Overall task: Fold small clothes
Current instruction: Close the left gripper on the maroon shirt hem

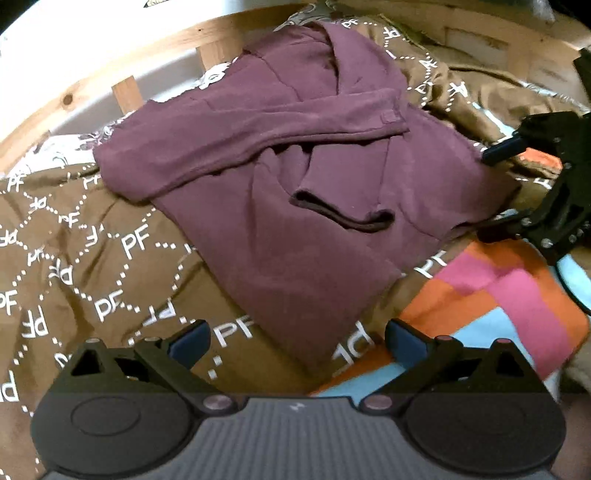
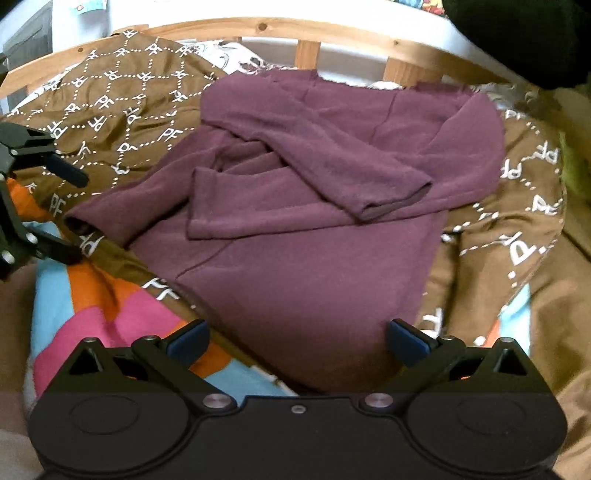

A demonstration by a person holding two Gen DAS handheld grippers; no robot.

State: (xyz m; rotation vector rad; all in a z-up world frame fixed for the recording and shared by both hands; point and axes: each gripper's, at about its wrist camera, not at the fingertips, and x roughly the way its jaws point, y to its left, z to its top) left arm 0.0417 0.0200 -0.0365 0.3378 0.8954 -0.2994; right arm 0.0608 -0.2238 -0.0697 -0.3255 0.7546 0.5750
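Observation:
A purple long-sleeved top [image 1: 280, 221] [image 2: 295, 251] lies on a brown blanket [image 1: 85, 266] [image 2: 122, 107] printed with white letters. Both sleeves are folded across its body. My left gripper [image 1: 297, 343] is open just short of the top's near edge, with nothing pressed between its blue pads. In the right wrist view the left gripper [image 2: 68, 212] appears at the left, open beside a sleeve cuff. My right gripper [image 2: 297, 341] is open too, with the top's near hem lying loose between its fingers. In the left wrist view it [image 1: 495, 188] stands open at the top's right edge.
A wooden bed rail [image 1: 122, 88] [image 2: 306, 51] runs along the far side, against a white wall. A striped cloth in pink, orange and blue [image 1: 491, 295] [image 2: 99, 317] lies under the brown blanket on the near side. A dark shape [image 2: 524, 33] fills the upper right corner.

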